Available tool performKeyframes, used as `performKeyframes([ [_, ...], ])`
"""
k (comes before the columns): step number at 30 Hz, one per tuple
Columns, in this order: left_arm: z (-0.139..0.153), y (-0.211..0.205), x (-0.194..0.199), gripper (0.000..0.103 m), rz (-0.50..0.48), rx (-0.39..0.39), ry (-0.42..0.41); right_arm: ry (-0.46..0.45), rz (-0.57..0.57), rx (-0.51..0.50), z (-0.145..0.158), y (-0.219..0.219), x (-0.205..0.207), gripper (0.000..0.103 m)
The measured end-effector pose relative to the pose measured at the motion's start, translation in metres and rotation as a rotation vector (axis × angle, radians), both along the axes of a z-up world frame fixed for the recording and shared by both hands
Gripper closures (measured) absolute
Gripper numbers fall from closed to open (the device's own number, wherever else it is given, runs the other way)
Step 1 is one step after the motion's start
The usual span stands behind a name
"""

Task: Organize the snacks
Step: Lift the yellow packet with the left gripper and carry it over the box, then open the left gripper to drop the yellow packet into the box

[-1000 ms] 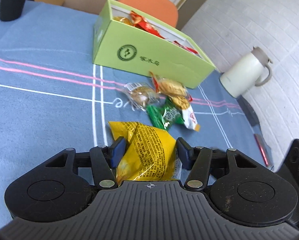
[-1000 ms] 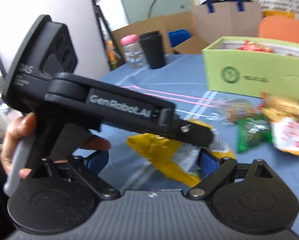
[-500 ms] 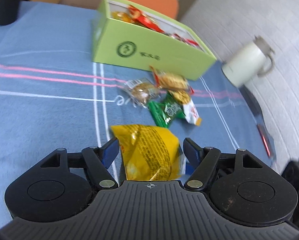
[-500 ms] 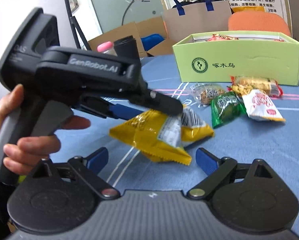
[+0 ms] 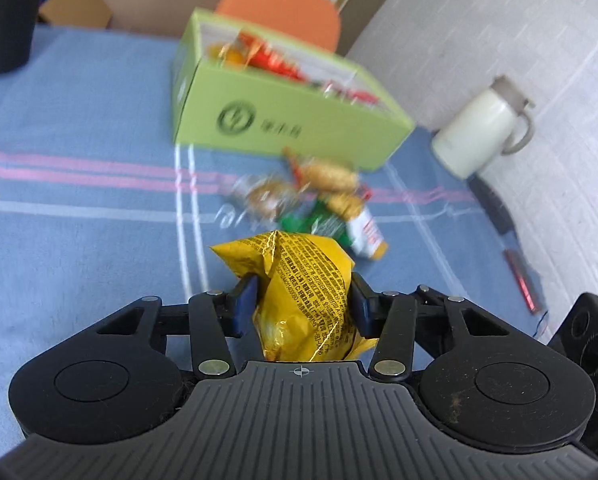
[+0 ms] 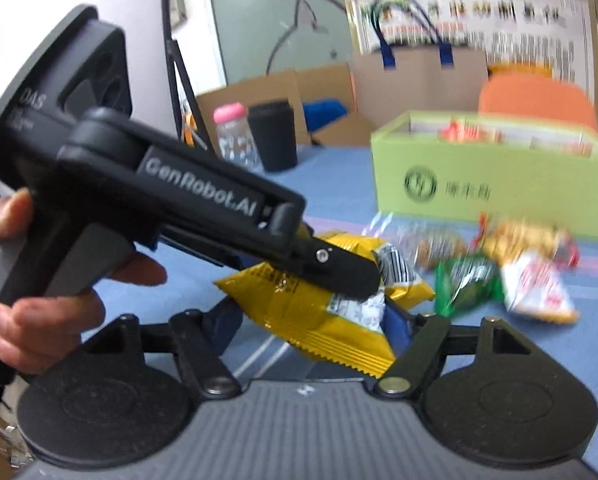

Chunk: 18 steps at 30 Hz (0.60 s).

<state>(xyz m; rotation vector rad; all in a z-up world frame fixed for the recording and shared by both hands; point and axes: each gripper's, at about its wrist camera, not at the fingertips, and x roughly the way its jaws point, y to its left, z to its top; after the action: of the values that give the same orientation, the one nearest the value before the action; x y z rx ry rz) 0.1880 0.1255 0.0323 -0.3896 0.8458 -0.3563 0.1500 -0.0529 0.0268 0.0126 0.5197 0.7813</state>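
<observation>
Left gripper (image 5: 303, 304): jaws closing, blue pads pinching the yellow snack bag (image 5: 303, 296) from both sides. The bag is crumpled between them and lifted clear of the blue tablecloth (image 5: 79, 240).

Right gripper (image 6: 311, 320): jaws closing. The lower serrated end of the same yellow bag lies between its blue pads; the right-side pad sits against the bag's edge, but whether both pads press on it cannot be told. In this view the left gripper reaches in from the left, held by a person's hand (image 6: 39, 292), its black finger lying across the top of the bag.

Just beyond the bag, a loose cluster on the cloth, blurred: green packet (image 5: 315, 222), white-and-red packet (image 5: 369, 236), clear-wrapped brown snack (image 5: 267, 198), orange-gold packet (image 5: 331, 174). They touch or overlap one another.

Behind the cluster, the open green box (image 5: 291, 124), with red and orange packets inside.

Right of the box, near the wall: white jug (image 5: 479, 132), tilted in the fisheye. Far left: black cup (image 5: 11, 24); pink-lidded bottle (image 6: 235, 136) beside it. Orange chair (image 5: 283, 4) beyond the box.
</observation>
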Motion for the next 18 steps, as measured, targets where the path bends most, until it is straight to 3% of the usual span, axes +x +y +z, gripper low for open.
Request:
performKeyframes([
  [4, 0.022, -0.009, 0.013, 0.074, -0.003, -0.026, -0.048, -0.049, -0.028, 0.014, 0.019, -0.013, 0.014, 0.025],
  [8, 0.045, -0.032, 0.058, 0.074, -0.017, -0.045, -0.072, -0.117, -0.074, -0.039, 0.041, -0.029, 0.053, 0.024],
  [14, 0.081, -0.068, 0.151, 0.074, 0.013, -0.042, -0.163, -0.154, -0.103, -0.064, 0.075, -0.051, 0.162, 0.023],
  [18, 0.076, -0.078, 0.209, 0.074, 0.047, 0.017, -0.160, -0.108, -0.097, -0.076, 0.067, -0.048, 0.228, 0.023],
])
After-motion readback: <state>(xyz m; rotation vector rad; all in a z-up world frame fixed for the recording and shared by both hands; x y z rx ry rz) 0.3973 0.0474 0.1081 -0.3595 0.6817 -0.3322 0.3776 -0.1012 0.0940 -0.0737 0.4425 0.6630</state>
